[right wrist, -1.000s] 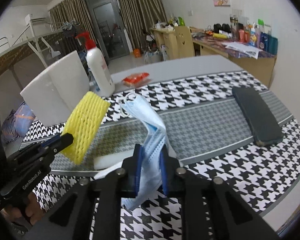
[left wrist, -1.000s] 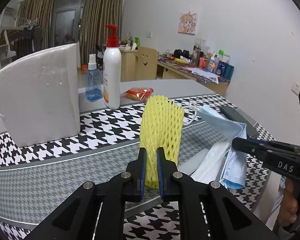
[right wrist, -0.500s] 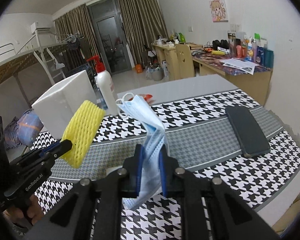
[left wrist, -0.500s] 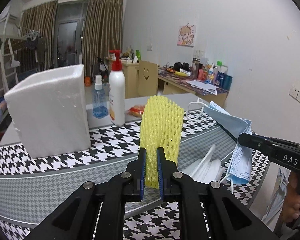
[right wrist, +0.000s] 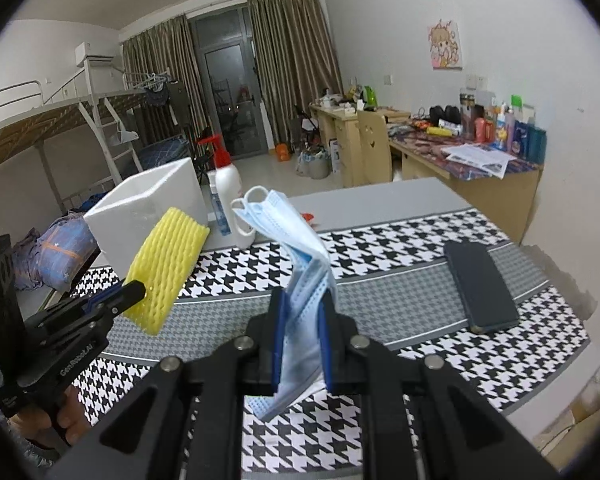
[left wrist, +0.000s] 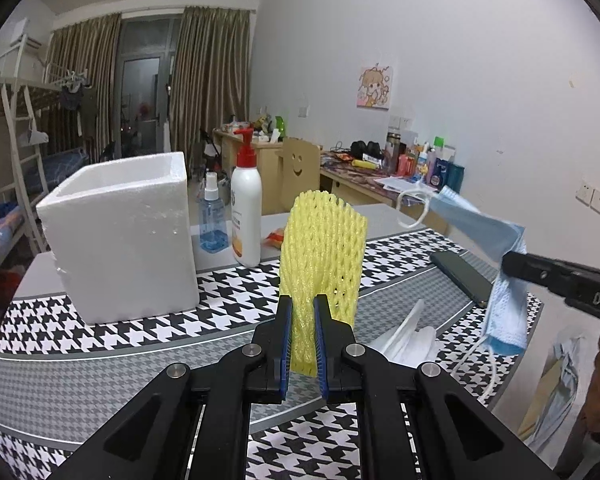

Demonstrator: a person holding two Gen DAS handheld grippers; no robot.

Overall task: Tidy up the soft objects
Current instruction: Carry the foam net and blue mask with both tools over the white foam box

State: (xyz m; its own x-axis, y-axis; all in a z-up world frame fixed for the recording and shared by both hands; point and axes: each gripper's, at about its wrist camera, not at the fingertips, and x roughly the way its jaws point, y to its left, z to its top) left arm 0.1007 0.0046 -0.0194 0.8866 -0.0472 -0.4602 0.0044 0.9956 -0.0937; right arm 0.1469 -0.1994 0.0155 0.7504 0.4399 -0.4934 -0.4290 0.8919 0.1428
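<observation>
My left gripper [left wrist: 301,312] is shut on a yellow foam net sleeve [left wrist: 324,240] and holds it upright above the table; the sleeve also shows in the right wrist view [right wrist: 166,264]. My right gripper [right wrist: 303,312] is shut on a light blue face mask [right wrist: 296,240], raised above the table, its ear loops hanging free. The mask also shows at the right of the left wrist view [left wrist: 496,264]. A white foam box [left wrist: 120,232], open at the top, stands at the table's back left. A white plastic wrapper [left wrist: 404,332] lies on the table below the sleeve.
A white pump bottle [left wrist: 246,216] and a small blue spray bottle [left wrist: 213,220] stand beside the box. An orange packet [left wrist: 275,237] lies behind them. A black phone [right wrist: 480,284] lies at the right on the houndstooth tablecloth [right wrist: 400,288]. A cluttered desk stands beyond.
Both grippers have risen higher above the table, carrying the sleeve and the mask with them. The foam box's open top has come into view.
</observation>
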